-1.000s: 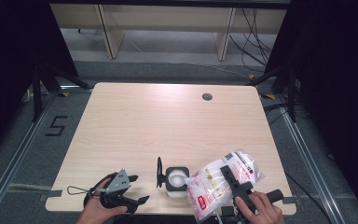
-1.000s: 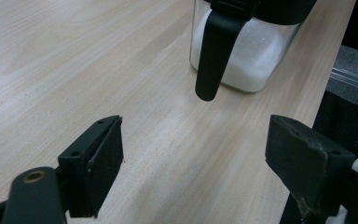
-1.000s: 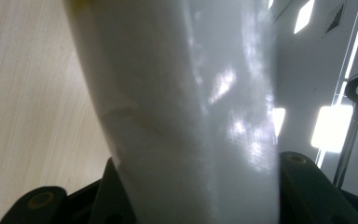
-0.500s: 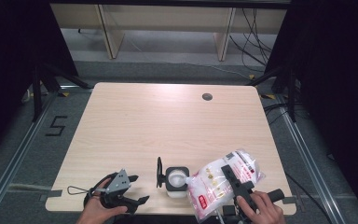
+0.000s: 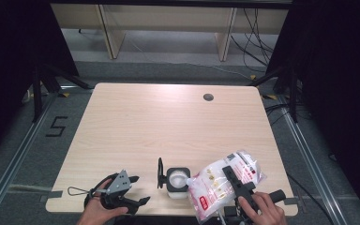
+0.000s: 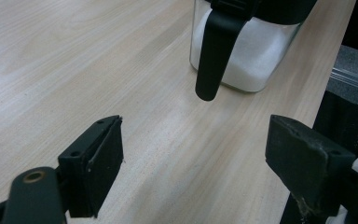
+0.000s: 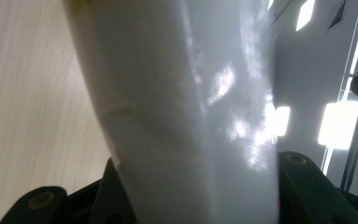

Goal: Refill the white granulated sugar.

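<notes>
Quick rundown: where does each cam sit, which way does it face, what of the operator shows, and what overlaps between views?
High view: above the person's side, looking forward and down on the table; both hands enter from the bottom, left gripper open, right gripper clamping the bag.
Left gripper view: rides the left gripper, low over the table, facing the container; its two jaws show.
Right gripper view: rides the right gripper, angled upward; the bag sits between its jaws.
Shared: high and left views both show the container.
</notes>
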Available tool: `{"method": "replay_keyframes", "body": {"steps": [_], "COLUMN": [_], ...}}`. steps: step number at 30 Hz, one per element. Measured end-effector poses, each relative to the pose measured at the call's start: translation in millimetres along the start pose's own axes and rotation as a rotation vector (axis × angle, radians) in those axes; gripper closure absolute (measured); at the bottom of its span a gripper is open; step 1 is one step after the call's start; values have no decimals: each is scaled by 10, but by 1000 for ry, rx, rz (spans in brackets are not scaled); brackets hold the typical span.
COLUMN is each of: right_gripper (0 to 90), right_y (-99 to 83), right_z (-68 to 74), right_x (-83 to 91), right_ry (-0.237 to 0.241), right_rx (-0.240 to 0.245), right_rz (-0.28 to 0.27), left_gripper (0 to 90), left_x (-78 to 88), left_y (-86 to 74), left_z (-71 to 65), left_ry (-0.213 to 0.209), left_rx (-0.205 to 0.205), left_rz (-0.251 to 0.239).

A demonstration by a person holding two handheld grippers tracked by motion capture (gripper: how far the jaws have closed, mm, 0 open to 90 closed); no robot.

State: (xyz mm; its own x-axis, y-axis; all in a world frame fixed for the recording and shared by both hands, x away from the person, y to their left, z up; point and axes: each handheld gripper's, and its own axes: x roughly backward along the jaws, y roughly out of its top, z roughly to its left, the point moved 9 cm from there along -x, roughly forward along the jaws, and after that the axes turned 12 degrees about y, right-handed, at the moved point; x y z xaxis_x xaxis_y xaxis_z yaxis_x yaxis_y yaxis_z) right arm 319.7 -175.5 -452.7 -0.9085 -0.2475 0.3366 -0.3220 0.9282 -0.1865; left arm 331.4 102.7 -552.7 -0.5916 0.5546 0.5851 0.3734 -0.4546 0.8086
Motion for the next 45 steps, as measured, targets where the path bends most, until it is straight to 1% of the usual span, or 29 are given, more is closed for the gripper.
{"method": "replay_keyframes", "body": {"steps": [3, 4, 6, 7, 10, 12, 14, 17, 19, 20, 21, 22, 23, 26, 27, 28, 29, 30, 32, 33, 34, 36, 37, 38, 39, 40, 41, 42, 45], "right_gripper": [601, 601, 601, 601, 601, 601, 601, 601, 601, 601, 601, 601, 601, 602, 601, 601, 602, 602, 602, 601, 602, 602, 603, 603, 604, 605, 606, 609, 613], "right_y": [-14, 5, 11, 22, 20, 20, 20, 26, 14, 19, 24, 22, 22, 6, -5, 16, 0, 1, 1, -18, -12, -37, -48, -41, -36, -55, -50, -41, -32], "right_z": [33, -1, -20, -30, -19, -21, -14, -29, -10, -3, -24, -9, -7, 31, 47, 9, 24, 0, 19, 70, 21, 81, 87, 52, 43, 93, 77, 57, 116], "right_x": [11, 6, 12, 6, 10, 12, 3, -2, 3, -4, -6, -4, -4, -10, -4, -17, -10, -6, -22, -32, -37, -57, -51, -50, -57, -47, -50, -55, -69], "right_ry": [9, 2, 3, -19, -11, -17, -8, -16, 13, 1, -4, -1, -1, 3, 4, 3, 22, 25, 28, 44, 29, 51, 68, 56, 56, 70, 72, 76, 101], "right_rx": [-39, 2, 17, 27, 19, 22, 17, 33, 27, 5, 35, 14, 12, -32, -55, -19, -36, -14, -37, -94, -56, -124, -117, -97, -104, -184, -181, -158, -229], "right_rz": [22, 11, 15, -2, 3, 8, 0, -6, 12, 1, -4, -1, -2, -1, 5, -15, 0, 1, -11, -14, -28, -34, -23, -35, -52, -47, -60, -69, -81], "left_gripper": [186, 186, 186, 186, 186, 186, 186, 186, 186, 186, 186, 186, 186, 186, 186, 186, 186, 186, 187, 186, 186, 186, 186, 186, 186, 187, 186, 186, 186], "left_x": [-1, 0, 0, 0, 1, 0, 0, 0, -2, -2, -1, 0, -3, 0, 0, 0, -1, 1, 1, 1, 1, -3, 0, 0, 0, -2, -4, -1, -7], "left_y": [-8, -10, -12, -11, -1, -8, 2, -3, -8, -3, -9, -7, 9, -8, 6, 6, -4, 1, 7, 7, 6, 9, 7, 7, 1, -1, -9, 0, 13], "left_z": [15, 17, 17, 15, 1, 15, 1, 8, 17, 8, 17, 15, -12, 16, -10, -9, 12, 1, -9, -8, -8, -12, -9, -7, 5, 5, 13, -10, -16], "left_ry": [9, 7, 7, 7, 0, 9, 4, 7, 10, 7, 11, 9, 1, 10, -1, 0, 9, 4, 0, 0, 1, -2, -1, 0, 5, 7, 6, -7, -2], "left_rx": [-15, -18, -18, -17, -2, -16, 0, -7, -16, -7, -17, -16, 11, -16, 6, 6, -10, -2, 5, 5, 5, 7, 5, 5, -3, -3, -17, -1, 14], "left_rz": [7, 10, 12, 11, 1, 6, -3, 2, 7, 2, 8, 6, -9, 7, -6, -7, 3, -2, -7, -6, -6, -12, -8, -7, -1, 1, 7, 1, -15]}}
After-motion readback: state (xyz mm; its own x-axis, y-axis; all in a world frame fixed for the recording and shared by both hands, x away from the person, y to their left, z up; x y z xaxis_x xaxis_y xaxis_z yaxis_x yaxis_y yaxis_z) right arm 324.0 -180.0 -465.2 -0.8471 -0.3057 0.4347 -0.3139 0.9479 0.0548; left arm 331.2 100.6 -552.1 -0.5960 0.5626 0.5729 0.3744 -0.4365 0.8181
